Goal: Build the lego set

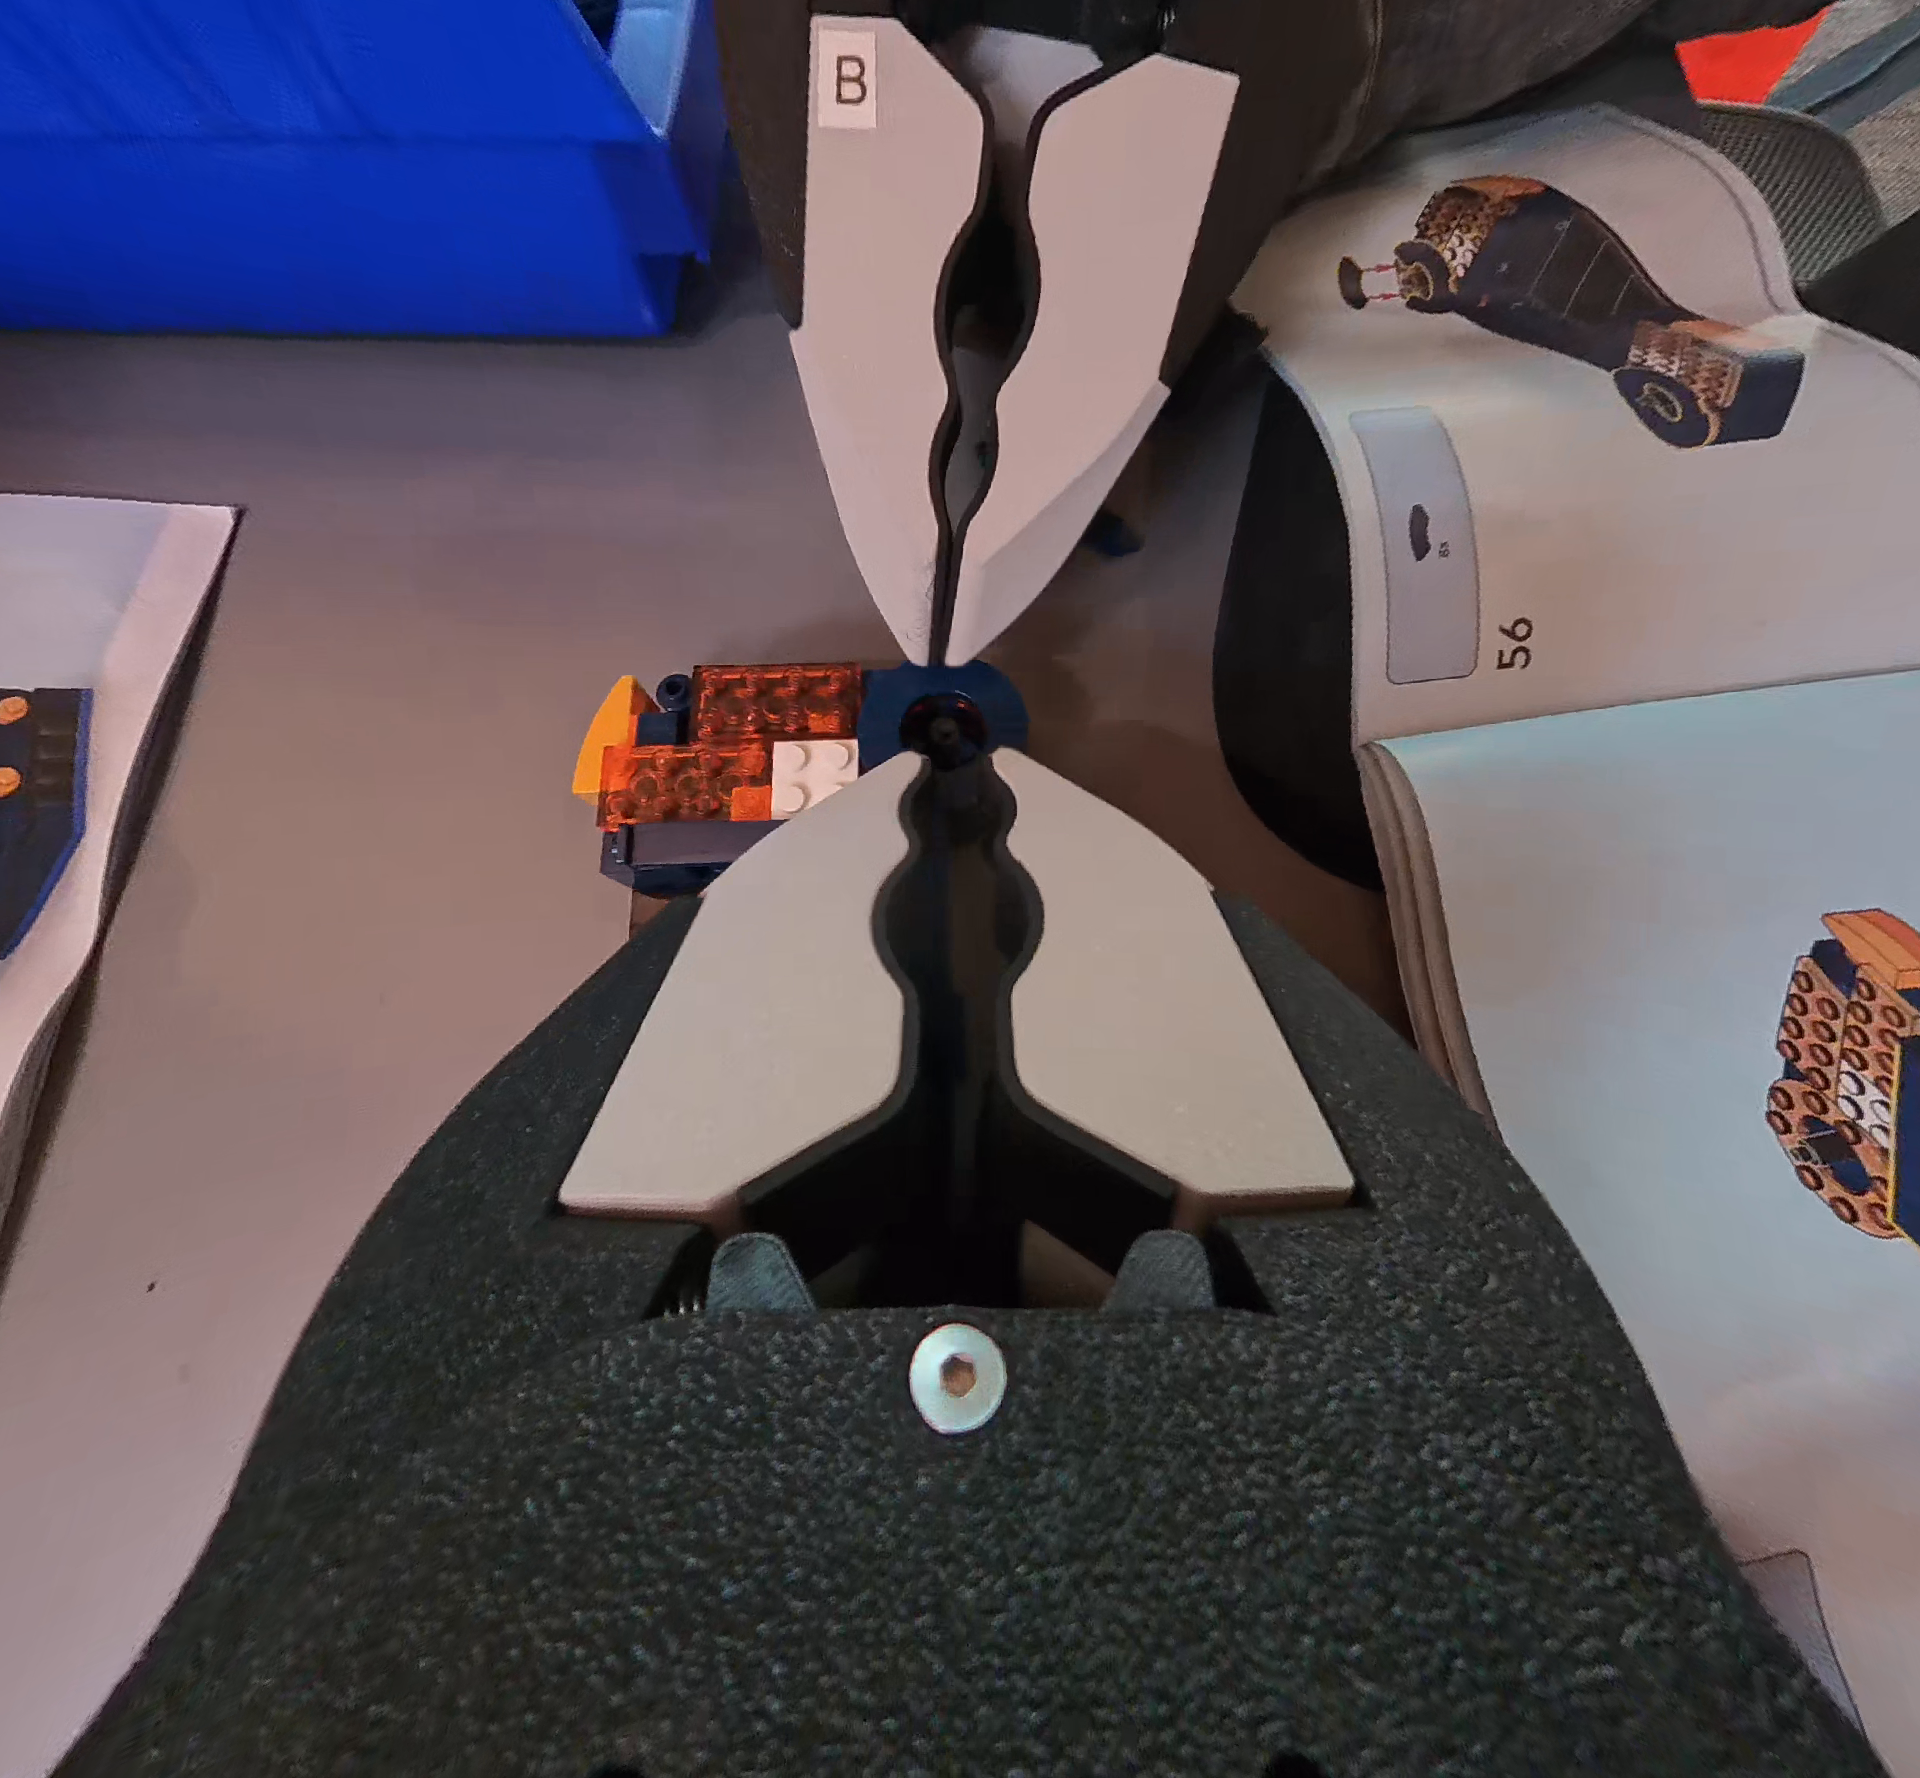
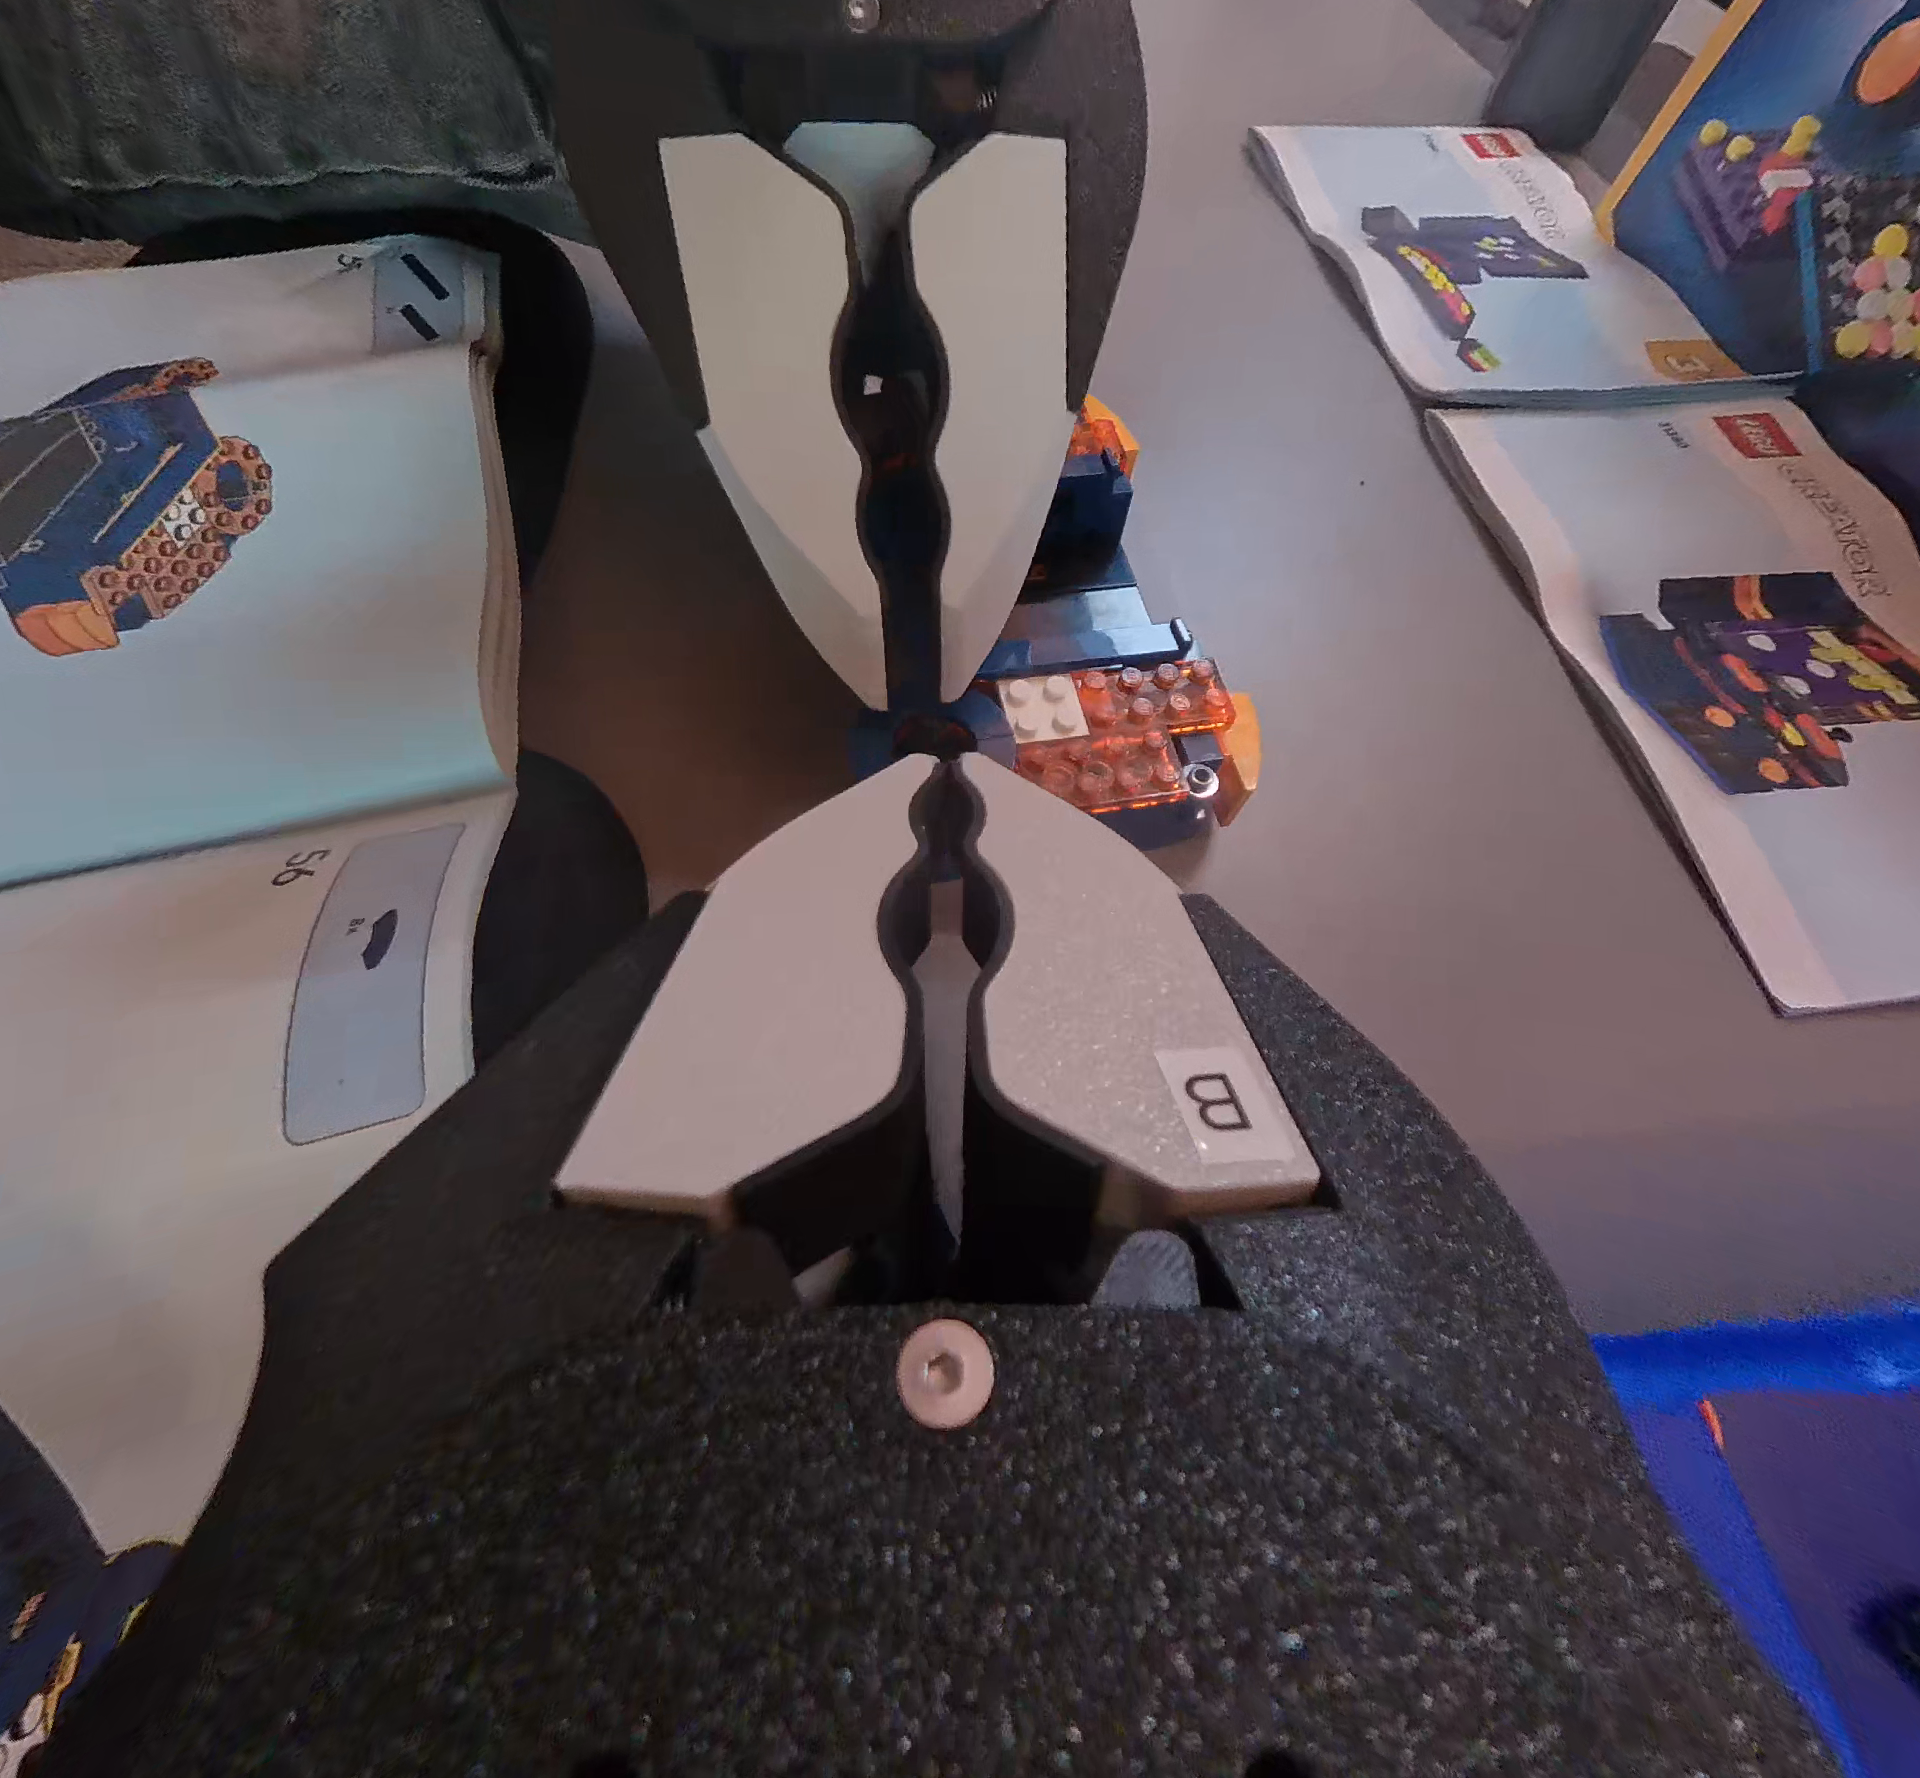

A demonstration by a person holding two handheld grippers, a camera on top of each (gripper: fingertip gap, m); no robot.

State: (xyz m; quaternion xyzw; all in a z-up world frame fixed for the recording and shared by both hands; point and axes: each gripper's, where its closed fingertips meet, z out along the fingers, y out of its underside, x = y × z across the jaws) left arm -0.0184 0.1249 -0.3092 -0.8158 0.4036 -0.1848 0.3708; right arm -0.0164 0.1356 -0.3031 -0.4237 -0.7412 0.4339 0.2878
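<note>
A small lego model [image 1: 774,705] of clear orange, white and dark blue bricks lies on the grey table [image 1: 364,949]; it also shows in the right wrist view [image 2: 1132,720]. A dark blue rounded piece [image 1: 883,705] with a black pin in its hole sits at the model's end. My left gripper [image 1: 940,764] is shut, its tips pinching this piece at the pin. My right gripper [image 2: 940,770] comes from the opposite side, shut, tips touching the piece [image 2: 868,733]. The two grippers meet tip to tip. I cannot tell whether the right one pinches the piece.
An open instruction booklet [image 1: 1610,502] lies beside the model, also seen in the right wrist view [image 2: 208,668]. A blue bin [image 1: 312,118] stands behind. Two more booklets [image 2: 1455,274] [image 2: 1714,668] and a set box [image 2: 1787,118] lie farther off. A sheet [image 1: 114,648] holds another dark blue assembly. Less than 4 cm separates the two grippers' tips.
</note>
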